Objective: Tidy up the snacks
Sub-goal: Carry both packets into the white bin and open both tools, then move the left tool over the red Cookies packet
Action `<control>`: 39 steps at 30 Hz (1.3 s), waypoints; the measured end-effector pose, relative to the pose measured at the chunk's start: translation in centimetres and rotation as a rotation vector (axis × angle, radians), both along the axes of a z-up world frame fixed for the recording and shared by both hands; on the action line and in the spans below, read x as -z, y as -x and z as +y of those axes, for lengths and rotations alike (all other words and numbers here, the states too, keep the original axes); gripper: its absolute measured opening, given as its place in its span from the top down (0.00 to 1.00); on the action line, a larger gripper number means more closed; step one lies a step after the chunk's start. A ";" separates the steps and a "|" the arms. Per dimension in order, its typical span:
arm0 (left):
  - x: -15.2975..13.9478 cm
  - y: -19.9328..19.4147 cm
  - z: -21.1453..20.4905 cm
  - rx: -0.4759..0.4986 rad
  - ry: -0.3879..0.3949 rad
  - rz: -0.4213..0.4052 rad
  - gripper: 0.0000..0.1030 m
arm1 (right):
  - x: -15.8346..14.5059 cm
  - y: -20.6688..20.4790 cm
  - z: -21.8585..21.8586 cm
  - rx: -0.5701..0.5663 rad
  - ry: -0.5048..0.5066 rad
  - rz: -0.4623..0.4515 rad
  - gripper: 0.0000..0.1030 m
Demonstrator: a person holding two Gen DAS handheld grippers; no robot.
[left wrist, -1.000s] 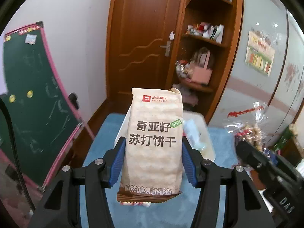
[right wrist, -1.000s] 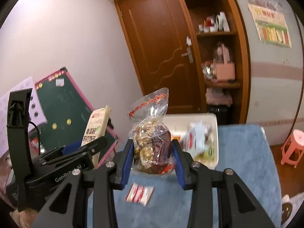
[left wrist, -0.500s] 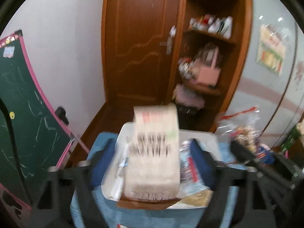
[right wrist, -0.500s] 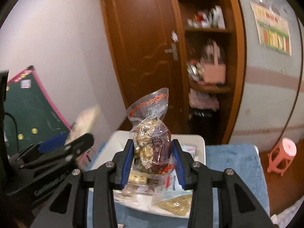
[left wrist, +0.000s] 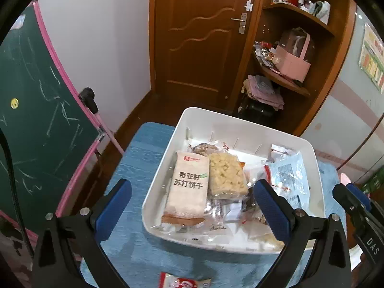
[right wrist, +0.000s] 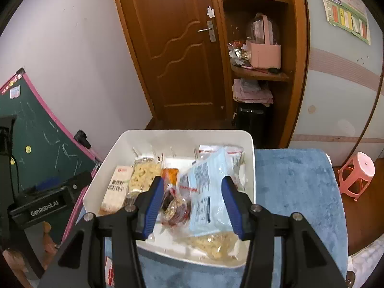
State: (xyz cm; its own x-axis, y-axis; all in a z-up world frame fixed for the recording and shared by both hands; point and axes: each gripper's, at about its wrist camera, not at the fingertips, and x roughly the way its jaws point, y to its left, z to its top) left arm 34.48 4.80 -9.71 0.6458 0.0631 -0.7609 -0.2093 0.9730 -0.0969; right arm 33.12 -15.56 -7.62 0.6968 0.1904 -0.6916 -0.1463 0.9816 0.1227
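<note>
A white bin [left wrist: 168,160] [right wrist: 112,158] full of snack packs stands on the blue-clothed table. The beige cracker pack [left wrist: 188,187] [right wrist: 115,189] lies flat at the bin's left side, below my left gripper [left wrist: 192,183]. Its jaws are opening, very wide, and touch nothing. My right gripper [right wrist: 192,180] hangs over the bin's middle with its jaws opening. The clear bag of nuts and dates [right wrist: 176,206] rests in the bin between them, free of the pads. A blue-white pack [right wrist: 206,187] [left wrist: 288,177] leans beside it.
A small red-and-white packet [left wrist: 184,280] [right wrist: 109,273] lies on the blue cloth [left wrist: 144,158] in front of the bin. A green chalkboard [left wrist: 36,120] stands left of the table. A pink stool [right wrist: 357,175] is on the floor at the right, with a door and shelves behind.
Both grippers moved forward and down over the bin. The left one let go of the cracker pack, which now lies in the bin. The right jaws widened and the nut bag dropped in.
</note>
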 end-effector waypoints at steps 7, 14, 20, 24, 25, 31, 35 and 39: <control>-2.2 2.7 -1.0 0.051 -0.051 -0.021 0.02 | -0.8 2.0 0.1 -0.013 0.010 -0.006 0.51; -4.8 6.3 -1.7 0.105 -0.071 -0.046 0.02 | -3.2 5.1 0.0 -0.018 0.011 -0.038 0.51; -6.6 9.9 -1.8 0.148 -0.065 -0.071 0.01 | -4.5 8.2 0.0 -0.026 0.011 -0.058 0.48; -7.3 12.6 -1.9 0.175 -0.071 -0.098 0.01 | -4.5 10.2 -0.3 -0.022 -0.002 -0.070 0.36; -7.3 13.2 -2.0 0.181 -0.076 -0.104 0.01 | -4.4 10.7 -0.3 -0.022 -0.001 -0.074 0.35; -6.6 16.2 -2.7 0.235 -0.081 -0.111 0.01 | -3.1 13.4 -0.6 -0.031 0.003 -0.062 0.33; -5.3 17.8 -3.2 0.252 -0.093 -0.118 0.01 | -1.7 15.0 -0.8 -0.020 0.020 -0.059 0.33; -2.6 18.1 -3.9 0.284 -0.063 -0.069 0.01 | 0.1 16.2 -1.1 -0.006 0.021 -0.046 0.33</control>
State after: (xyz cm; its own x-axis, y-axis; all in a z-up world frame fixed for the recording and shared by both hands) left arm 16.34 0.94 -7.11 0.6945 -0.0820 -0.7148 0.0772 0.9962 -0.0392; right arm 16.93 -16.70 -7.69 0.7269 0.1802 -0.6627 -0.1571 0.9830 0.0949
